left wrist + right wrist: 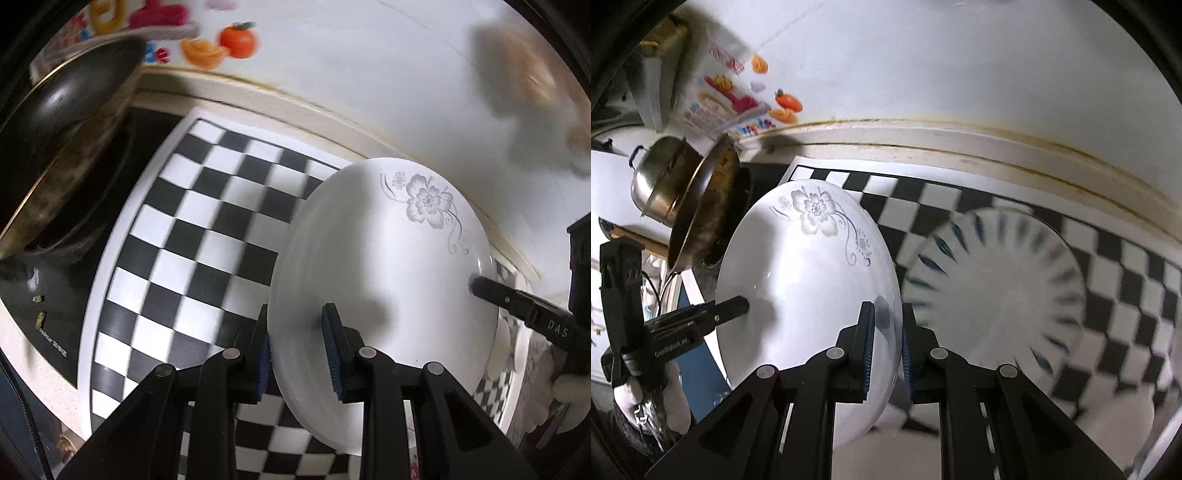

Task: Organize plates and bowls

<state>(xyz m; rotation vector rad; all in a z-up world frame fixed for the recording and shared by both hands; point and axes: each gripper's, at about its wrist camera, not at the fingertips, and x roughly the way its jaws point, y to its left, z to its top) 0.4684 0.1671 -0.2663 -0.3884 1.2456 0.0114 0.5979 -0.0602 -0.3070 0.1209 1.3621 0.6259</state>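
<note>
The black-and-white checkered mat (207,236) fills the counter, running from six o'clock up to eleven in the left wrist view, and it stretches across to three o'clock in the right wrist view. Over it, up off the surface and tilted on edge, is the round white ceramic plate with a grey flower print (384,258), sitting at centre-right in the left view and centre-left (809,280) in the right one, flower toward twelve o'clock both times. Lying flat on the mat at three o'clock in the right view is a second round white plate with dark blue dashes around its rim (997,291), blurred. At ten o'clock there stands a dark, stained wok (709,206) with a shiny steel pot (653,184) just behind it; the wok (66,122) looms large at ten o'clock for the left camera too. Now the grips: the left gripper (299,350) is clenched on the flower plate's near rim, one blue pad on each face. The right gripper (888,354) clamps the opposite rim the same way, pads pressed tight. Each gripper shows in the other's view, biting the far edge, a white-gloved hand (646,398) behind it.
</note>
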